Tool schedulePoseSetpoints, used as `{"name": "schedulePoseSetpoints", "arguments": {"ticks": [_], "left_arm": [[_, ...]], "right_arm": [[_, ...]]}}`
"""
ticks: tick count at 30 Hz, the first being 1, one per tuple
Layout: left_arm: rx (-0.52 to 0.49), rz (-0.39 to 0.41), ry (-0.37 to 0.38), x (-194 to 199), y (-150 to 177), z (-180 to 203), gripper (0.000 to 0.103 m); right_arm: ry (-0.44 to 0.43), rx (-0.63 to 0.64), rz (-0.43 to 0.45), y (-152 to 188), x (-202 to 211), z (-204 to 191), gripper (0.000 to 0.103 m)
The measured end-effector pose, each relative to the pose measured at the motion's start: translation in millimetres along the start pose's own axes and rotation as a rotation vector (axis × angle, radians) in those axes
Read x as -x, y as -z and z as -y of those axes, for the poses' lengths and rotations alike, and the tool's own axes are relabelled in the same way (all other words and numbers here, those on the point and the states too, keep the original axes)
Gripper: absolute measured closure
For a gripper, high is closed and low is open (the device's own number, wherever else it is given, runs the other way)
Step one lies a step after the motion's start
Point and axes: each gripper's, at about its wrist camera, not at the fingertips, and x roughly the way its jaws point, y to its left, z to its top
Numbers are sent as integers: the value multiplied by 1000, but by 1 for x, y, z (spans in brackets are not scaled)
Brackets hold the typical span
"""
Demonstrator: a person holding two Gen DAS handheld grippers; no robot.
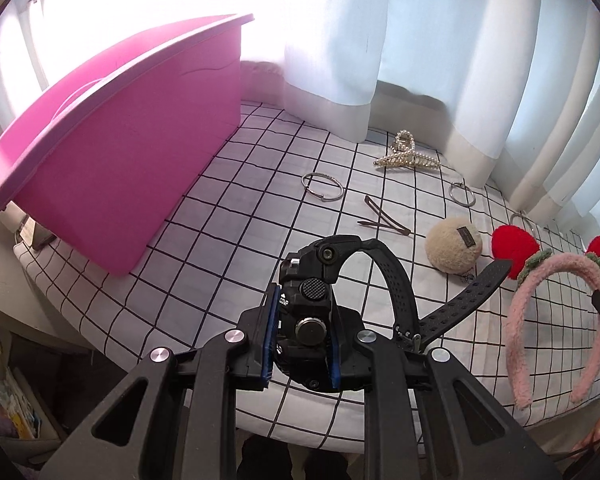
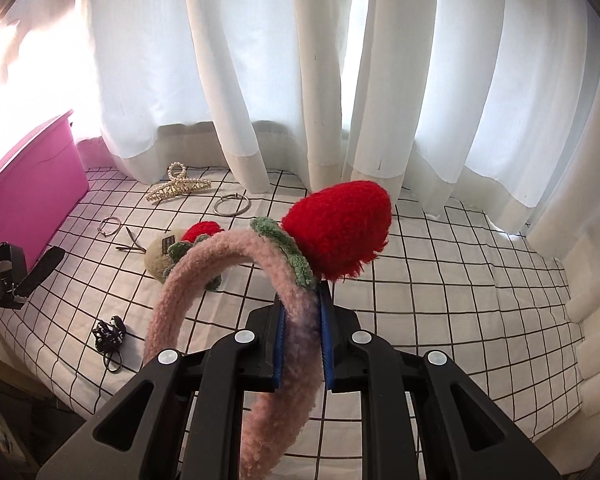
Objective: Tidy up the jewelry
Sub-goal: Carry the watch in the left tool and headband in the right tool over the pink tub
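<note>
Clamped between the blue pads of the left gripper, nearest the left wrist camera, is a black digital watch; the jaws press on the case from both sides, and the two straps hang free, one arching over and the other sticking out to the right. The case is chunky and smooth-sided, so I judge it could twist or slide out if the hold loosens during a swing toward the pink plastic bin at far left.

In the right wrist view, the right gripper has its jaws closed on the band of a fluffy pink headband with red strawberry ears. The plush compresses, so the band may creep between the pads, and its long arc could catch on the bin rim.

Spread on the checked bedsheet are a pearl claw clip, metal bangles, brown hairpins, a beige plush hair tie and a black scrunchie. A dangling strap swept low could drag the hairpins or bangles off toward the near edge.
</note>
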Motion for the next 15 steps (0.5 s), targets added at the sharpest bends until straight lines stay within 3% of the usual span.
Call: {"name": "schedulePoseSetpoints", "arguments": {"ticks": [8, 15], "left_arm": [[42, 84, -20, 50, -11, 1, 83], [112, 168, -73, 95, -28, -24, 83]], "right_arm": [[-100, 61, 102, -38, 32, -9, 88], [-231, 121, 188, -82, 45, -46, 88]]}}
